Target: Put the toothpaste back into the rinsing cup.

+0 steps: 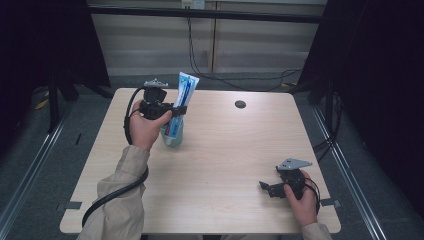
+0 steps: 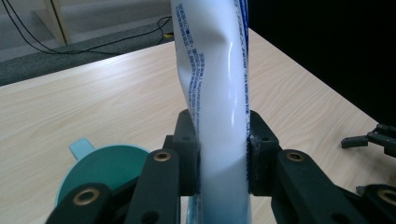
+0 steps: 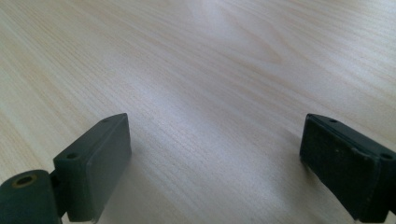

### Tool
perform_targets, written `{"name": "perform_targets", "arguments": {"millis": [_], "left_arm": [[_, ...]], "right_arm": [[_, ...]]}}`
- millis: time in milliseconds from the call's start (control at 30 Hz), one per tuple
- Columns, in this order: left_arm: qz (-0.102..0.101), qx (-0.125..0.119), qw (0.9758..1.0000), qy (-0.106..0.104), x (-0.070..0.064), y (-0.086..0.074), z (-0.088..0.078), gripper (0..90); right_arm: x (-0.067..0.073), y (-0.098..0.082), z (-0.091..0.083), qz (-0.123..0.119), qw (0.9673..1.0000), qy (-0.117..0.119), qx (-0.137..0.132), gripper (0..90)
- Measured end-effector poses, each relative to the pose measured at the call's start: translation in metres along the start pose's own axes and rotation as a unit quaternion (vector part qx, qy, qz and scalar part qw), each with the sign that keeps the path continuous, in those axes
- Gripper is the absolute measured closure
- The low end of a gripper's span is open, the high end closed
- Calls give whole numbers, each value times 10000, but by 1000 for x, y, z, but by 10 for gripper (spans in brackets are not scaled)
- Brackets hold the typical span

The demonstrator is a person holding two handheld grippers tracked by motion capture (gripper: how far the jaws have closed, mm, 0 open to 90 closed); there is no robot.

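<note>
A white and blue toothpaste tube [image 1: 181, 102] stands upright with its lower end in a teal cup [image 1: 173, 135] at the table's back left. My left gripper [image 1: 177, 110] is shut on the tube's middle, just above the cup. In the left gripper view the tube [image 2: 219, 93] is pinched between the two black pads and dented above them, and the teal cup [image 2: 105, 168] with its handle sits below left. My right gripper [image 1: 266, 188] rests low near the table's front right corner. Its jaws [image 3: 215, 158] stand wide apart over bare wood, with nothing between them.
The light wooden table [image 1: 225, 150] has a dark round cable hole [image 1: 240, 104] at the back right. Black curtains hang at both sides and cables run along the floor behind. The right gripper [image 2: 373, 137] lies far right in the left gripper view.
</note>
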State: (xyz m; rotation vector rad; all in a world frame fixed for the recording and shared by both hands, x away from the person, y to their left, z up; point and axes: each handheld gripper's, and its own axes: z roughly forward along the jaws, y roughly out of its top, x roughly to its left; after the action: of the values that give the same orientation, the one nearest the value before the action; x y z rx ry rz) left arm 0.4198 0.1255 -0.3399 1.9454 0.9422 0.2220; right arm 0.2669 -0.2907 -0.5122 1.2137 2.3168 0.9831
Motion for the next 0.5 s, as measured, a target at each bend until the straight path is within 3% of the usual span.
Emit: {"name": "perform_targets", "arguments": {"millis": [500], "left_arm": [[-35, -64, 9999, 77, 7, 8, -1, 706]], "right_arm": [[0, 0, 0, 5, 10000, 0, 3, 84]]}}
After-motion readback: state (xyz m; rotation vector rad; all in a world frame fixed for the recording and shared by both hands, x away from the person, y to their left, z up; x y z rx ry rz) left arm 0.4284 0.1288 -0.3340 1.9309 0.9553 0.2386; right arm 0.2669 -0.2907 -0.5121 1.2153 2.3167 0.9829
